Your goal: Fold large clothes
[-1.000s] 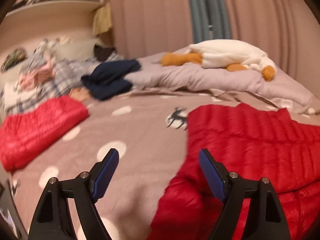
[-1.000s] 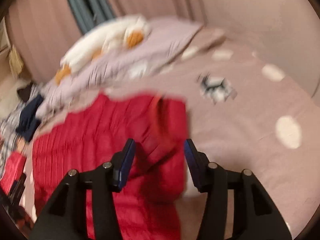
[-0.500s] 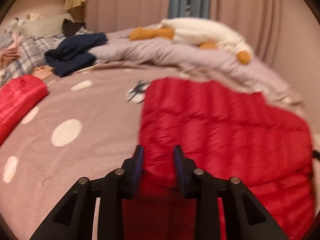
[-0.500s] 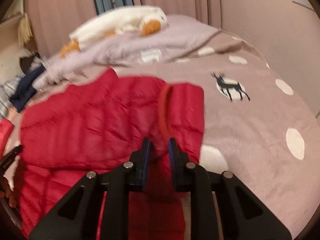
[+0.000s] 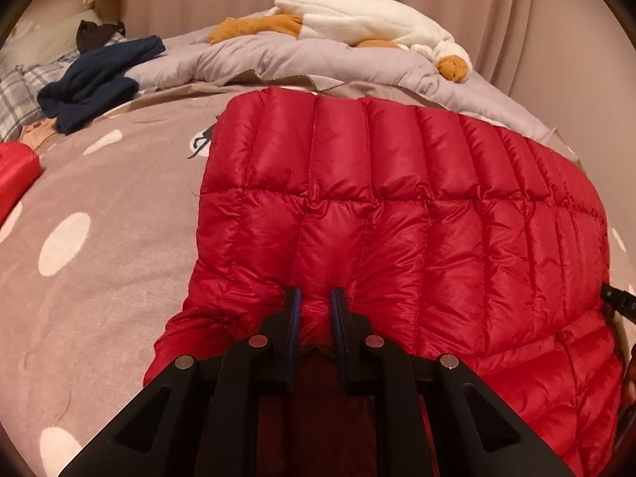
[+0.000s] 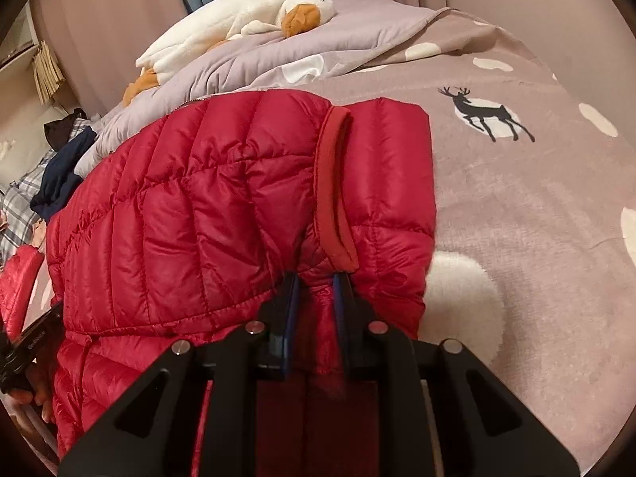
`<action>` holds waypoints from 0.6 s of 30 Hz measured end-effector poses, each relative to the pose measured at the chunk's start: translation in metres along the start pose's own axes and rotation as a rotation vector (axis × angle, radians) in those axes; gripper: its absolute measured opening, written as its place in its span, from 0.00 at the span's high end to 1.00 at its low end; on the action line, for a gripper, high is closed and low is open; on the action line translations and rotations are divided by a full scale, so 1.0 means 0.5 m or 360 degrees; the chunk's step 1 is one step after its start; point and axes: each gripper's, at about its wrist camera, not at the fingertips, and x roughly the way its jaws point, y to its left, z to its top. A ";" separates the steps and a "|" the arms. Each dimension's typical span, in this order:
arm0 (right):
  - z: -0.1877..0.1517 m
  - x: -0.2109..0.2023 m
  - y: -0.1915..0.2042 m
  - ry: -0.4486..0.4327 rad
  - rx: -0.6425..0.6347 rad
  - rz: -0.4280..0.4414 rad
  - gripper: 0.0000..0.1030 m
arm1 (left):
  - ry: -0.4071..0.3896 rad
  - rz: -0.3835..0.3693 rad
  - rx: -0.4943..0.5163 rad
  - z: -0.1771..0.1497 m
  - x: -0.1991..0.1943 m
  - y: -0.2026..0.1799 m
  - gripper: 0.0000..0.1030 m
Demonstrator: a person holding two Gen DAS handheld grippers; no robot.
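Red puffer jacket [image 5: 397, 214], collar trim [image 6: 334, 187] in right view only

Bare bedspread [image 5: 119, 238] left of red jacket [image 5: 397, 218]; duvet [image 5: 318, 59] apparently blocks beyond.

The left claw [image 5: 315, 298] is closing its jaws on a bunched fold of the red quilted down jacket [image 5: 397, 218], which lies spread on the bed [image 5: 99, 278] with its taupe, white-dotted cover. A deer print [image 5: 200, 143] peeks out at the jacket's far left edge. Beyond, a white plush goose [image 5: 357, 20] with orange feet and beak lies on a rumpled lilac duvet [image 5: 298, 59]. A navy garment [image 5: 95, 79] sits at far left, and another red quilted piece [image 5: 14, 179] touches the left edge.
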 end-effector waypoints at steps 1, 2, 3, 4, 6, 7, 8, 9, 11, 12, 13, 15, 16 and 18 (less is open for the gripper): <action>-0.002 -0.001 0.001 0.0002 -0.0004 0.0001 0.82 | 0.0002 0.0011 0.0009 0.003 0.005 -0.002 0.86; -0.002 0.000 0.003 0.0002 -0.0015 -0.0006 0.82 | 0.0004 0.0024 0.0020 0.003 0.006 -0.006 0.86; -0.003 0.000 0.006 0.0001 -0.0025 -0.0014 0.82 | 0.0006 0.0049 0.0041 0.003 0.009 -0.013 0.86; -0.002 0.001 0.007 -0.0003 -0.0037 -0.0024 0.81 | 0.0002 0.0067 0.0056 0.003 0.005 -0.009 0.86; -0.005 -0.001 0.012 -0.0019 -0.0056 -0.0043 0.81 | -0.0019 0.0109 0.0078 0.003 -0.001 -0.015 0.86; -0.006 -0.004 0.014 -0.0029 -0.0059 -0.0048 0.80 | -0.0025 0.0126 0.0080 0.002 -0.007 -0.015 0.86; -0.006 -0.009 0.014 -0.0040 -0.0058 -0.0048 0.80 | -0.0046 0.0153 0.0076 0.003 -0.016 -0.016 0.86; -0.005 -0.013 0.014 -0.0044 -0.0052 -0.0050 0.80 | -0.0068 0.0169 0.0066 0.001 -0.025 -0.013 0.86; -0.003 -0.034 0.016 -0.0057 -0.0046 -0.0070 0.78 | -0.0116 0.0193 -0.0006 -0.001 -0.051 -0.004 0.86; -0.003 -0.047 0.019 -0.0072 -0.0054 -0.0082 0.76 | -0.0141 0.0200 -0.0053 -0.004 -0.065 0.003 0.86; -0.003 -0.058 0.021 -0.0091 -0.0063 -0.0092 0.70 | -0.0175 0.0218 -0.0111 -0.008 -0.081 0.011 0.86; -0.007 -0.088 0.030 -0.0168 -0.0099 -0.0143 0.55 | -0.0205 0.0295 -0.0165 -0.012 -0.105 0.019 0.86; -0.009 -0.100 0.033 -0.0202 -0.0105 -0.0170 0.45 | -0.0212 0.0313 -0.0199 -0.013 -0.117 0.022 0.86; -0.012 -0.119 0.037 -0.0216 -0.0109 -0.0182 0.44 | -0.0223 0.0241 -0.0291 -0.020 -0.139 0.034 0.86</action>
